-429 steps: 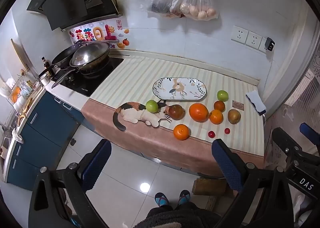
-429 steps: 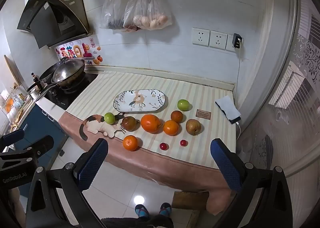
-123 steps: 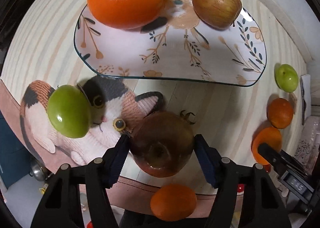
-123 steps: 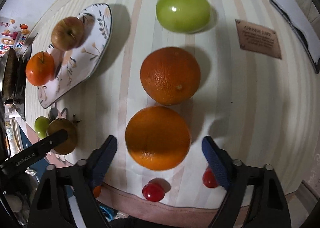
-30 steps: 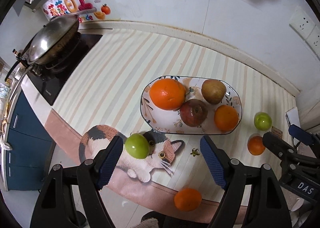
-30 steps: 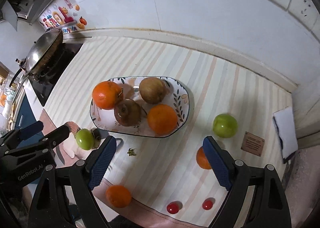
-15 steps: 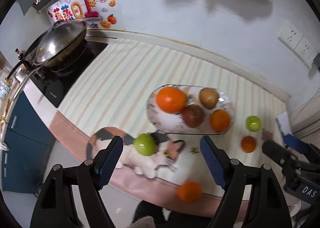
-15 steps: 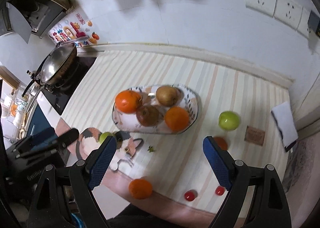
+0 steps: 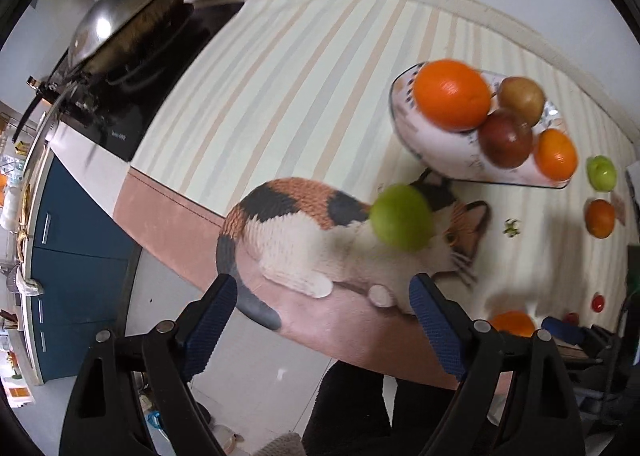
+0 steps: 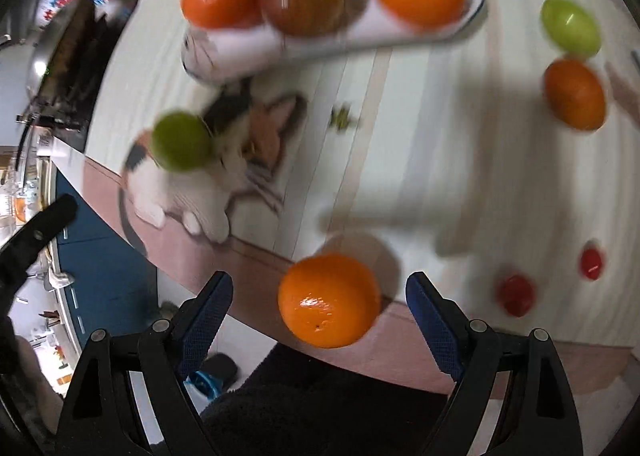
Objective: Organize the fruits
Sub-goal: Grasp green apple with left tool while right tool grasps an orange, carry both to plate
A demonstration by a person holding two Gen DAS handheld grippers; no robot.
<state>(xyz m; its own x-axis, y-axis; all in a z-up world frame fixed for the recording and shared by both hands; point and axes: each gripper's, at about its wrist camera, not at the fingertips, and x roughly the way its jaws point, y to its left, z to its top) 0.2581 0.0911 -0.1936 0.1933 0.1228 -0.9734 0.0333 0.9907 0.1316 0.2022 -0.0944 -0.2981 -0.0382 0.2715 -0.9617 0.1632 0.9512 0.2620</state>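
An oval plate point(image 9: 436, 144) is sitting on the striped countertop cloth point(image 9: 288, 68), carrying a large orange point(image 9: 452, 94), a brownish fruit point(image 9: 522, 98), a dark red fruit point(image 9: 506, 138) and a smaller orange point(image 9: 556, 154) bunched together. Just in front of the plate a green apple point(image 9: 402, 216) is lying on the calico cat printed on the cloth point(image 9: 304, 232). Off to the plate's right a second green apple point(image 10: 570, 26) and an orange point(image 10: 574, 94) are resting close together, and nearer the cloth's front edge are two small red fruits point(image 10: 516, 294) and a mandarin point(image 10: 329, 300). The left gripper point(image 9: 320, 316) is pointing steeply down over the cat's hindquarters, its jaws opening with nothing between them; the green apple is lying beyond its fingertips. The right gripper point(image 10: 319, 314) is also aiming steeply down, its jaws standing wide on either side of the mandarin without touching it. The right-wrist view is smeared with blur. A wok point(image 9: 128, 12) is sitting on the hob at far left.
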